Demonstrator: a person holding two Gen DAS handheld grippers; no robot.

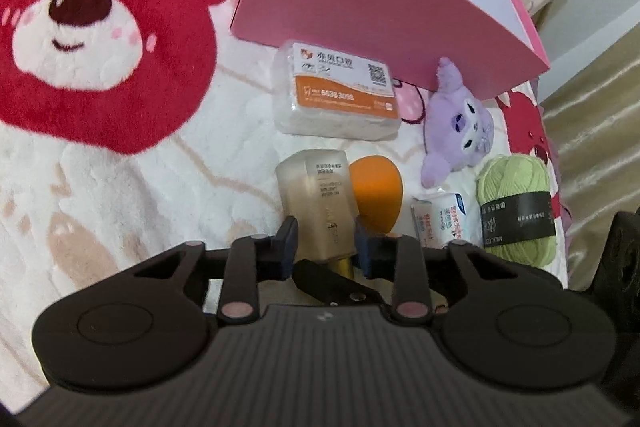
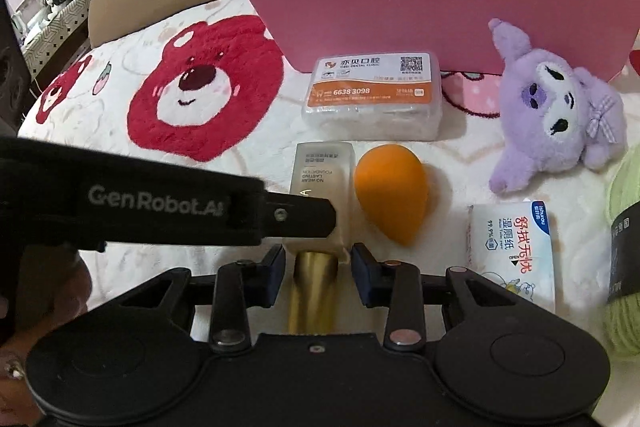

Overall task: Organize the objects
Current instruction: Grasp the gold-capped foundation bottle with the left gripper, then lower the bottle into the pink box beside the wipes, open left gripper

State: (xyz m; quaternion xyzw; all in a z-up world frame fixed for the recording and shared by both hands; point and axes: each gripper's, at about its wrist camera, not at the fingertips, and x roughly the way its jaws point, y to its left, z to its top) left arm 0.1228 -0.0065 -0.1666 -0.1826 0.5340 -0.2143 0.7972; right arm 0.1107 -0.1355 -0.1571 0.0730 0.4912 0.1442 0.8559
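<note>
A frosted foundation bottle [image 1: 316, 199] with a gold cap [image 2: 314, 279] lies on the fluffy blanket. My left gripper [image 1: 326, 243] is shut on its glass body. My right gripper [image 2: 318, 263] is shut on the same bottle at the cap end, the gold cap running back between its jaws. In the right wrist view the left gripper's finger [image 2: 308, 215] reaches in from the left across the bottle [image 2: 324, 171]. An orange makeup sponge [image 1: 374, 187] [image 2: 390, 193] lies just right of the bottle, apart from both grippers.
An open pink box [image 1: 380, 7] [image 2: 440, 7] stands behind. In front of it lie a packet with an orange label [image 2: 372, 95], a purple plush [image 2: 556, 111], a wet wipes pack [image 2: 512, 251] and green yarn [image 1: 516, 203]. A red bear pattern [image 1: 100, 39] covers the blanket at left.
</note>
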